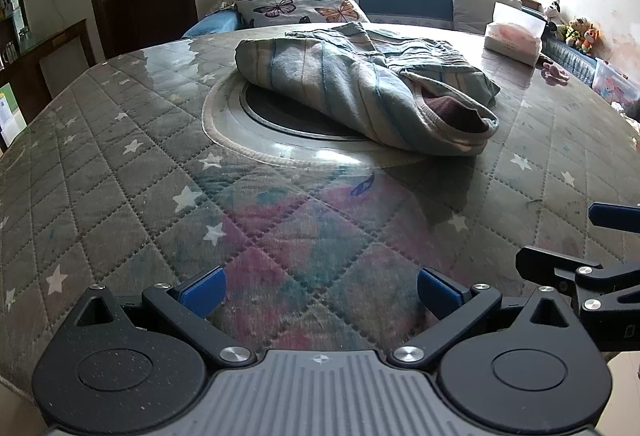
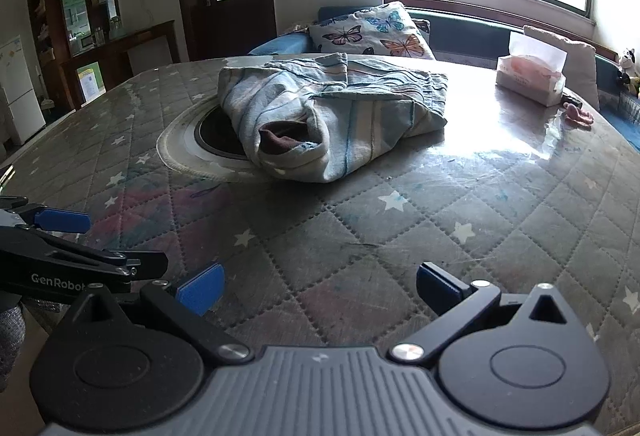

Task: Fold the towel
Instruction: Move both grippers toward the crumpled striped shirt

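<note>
- Pale blue striped towel point(image 1: 360, 84) lies crumpled in a heap near the middle of the desk point(image 1: 120, 156), partly covering a round dark inset point(image 1: 280, 112) ringed by a light border.
- One rolled end of the towel gapes toward the cameras, showing a dark maroon inner side.
- Desk surface: grey quilted cover with white stars under a glossy clear sheet; pink and teal patches near the front edge.
- Left claw point(image 1: 320, 290): blue-padded fingers spread wide, nothing between them, low over the near part of the desk, well apart from the towel.
- Right claw point(image 2: 320, 288): likewise spread, released, empty, low over the near desk; towel lies ahead and slightly left in its view.
- Each claw shows at the edge of the other's view, so the two sit side by side.
- Tissue box point(image 2: 532, 76) stands on the far right of the desk, apart from the towel; a small pink item point(image 2: 578, 116) lies just beside it.
- Butterfly-print pillow point(image 1: 304, 2) sits behind the desk, below the window.
</note>
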The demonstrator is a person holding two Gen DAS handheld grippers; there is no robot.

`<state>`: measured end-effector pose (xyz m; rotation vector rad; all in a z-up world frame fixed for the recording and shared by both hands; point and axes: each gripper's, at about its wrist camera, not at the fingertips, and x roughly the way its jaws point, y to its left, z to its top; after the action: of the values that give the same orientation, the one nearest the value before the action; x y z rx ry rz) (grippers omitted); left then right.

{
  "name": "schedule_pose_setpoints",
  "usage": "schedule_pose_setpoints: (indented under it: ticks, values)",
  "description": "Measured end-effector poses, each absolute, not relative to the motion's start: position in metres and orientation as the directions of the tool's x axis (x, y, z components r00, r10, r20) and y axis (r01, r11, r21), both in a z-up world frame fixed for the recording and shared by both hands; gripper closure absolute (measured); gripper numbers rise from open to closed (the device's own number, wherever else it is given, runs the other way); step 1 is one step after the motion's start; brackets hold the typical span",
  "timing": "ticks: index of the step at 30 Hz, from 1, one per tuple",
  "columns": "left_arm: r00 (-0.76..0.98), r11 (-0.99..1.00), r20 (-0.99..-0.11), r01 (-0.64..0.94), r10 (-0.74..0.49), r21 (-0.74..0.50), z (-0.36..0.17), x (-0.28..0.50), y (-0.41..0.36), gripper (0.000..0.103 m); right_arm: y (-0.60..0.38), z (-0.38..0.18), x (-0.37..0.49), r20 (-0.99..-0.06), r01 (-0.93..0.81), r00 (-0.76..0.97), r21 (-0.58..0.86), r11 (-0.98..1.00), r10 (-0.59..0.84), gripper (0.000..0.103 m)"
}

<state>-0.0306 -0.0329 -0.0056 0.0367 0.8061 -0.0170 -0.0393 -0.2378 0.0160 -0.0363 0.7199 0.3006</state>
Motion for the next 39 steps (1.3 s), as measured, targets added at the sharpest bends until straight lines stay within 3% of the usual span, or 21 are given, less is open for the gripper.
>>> schedule_pose_setpoints:
  ticks: [39]
  values:
    - [0.691,0.998,-0.723,0.047,-0.008,0.034,-0.0038,-0.0334,-0.0356,0.000,-0.2313,0.0180,-0.0444,-0.650,-0.301,0.713,0.056,0.952,0.264,0.000]
